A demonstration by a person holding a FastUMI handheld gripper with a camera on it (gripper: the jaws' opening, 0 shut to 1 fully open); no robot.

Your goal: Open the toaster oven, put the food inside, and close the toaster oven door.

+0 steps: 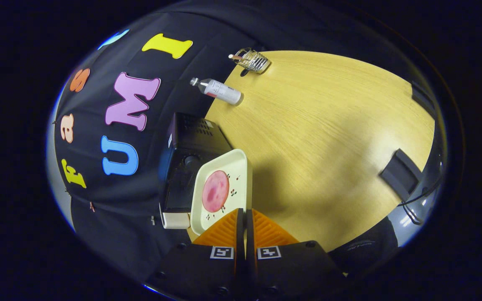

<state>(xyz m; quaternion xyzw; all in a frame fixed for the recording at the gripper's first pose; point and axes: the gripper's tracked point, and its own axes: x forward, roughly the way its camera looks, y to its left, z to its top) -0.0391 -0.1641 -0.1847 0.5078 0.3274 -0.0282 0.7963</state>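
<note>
The gripper (245, 215) has its two ridged fingers drawn close together, pinching the near rim of the plate (237, 167) between them, so the plate stands on edge ahead of the fingertips with its face turned toward the booth wall side. The plate is a cream, rounded-square dish with small printed sprigs; its longer side runs away from the fingers toward the oven. On its face sits the food (215, 191), a flat, round pink slice with darker blotches, just beyond the fingertips.

Directly past the plate and touching its outline in the view is the toaster oven (191, 154), a dark boxy metal body with a vented panel, a round knob and a pale handle end at its near corner.

All of this rests on a pale wood-grain table (329, 138). Farther off on it stand a white bottle (219, 90) and, beyond it, a wire basket (252, 60).
</note>
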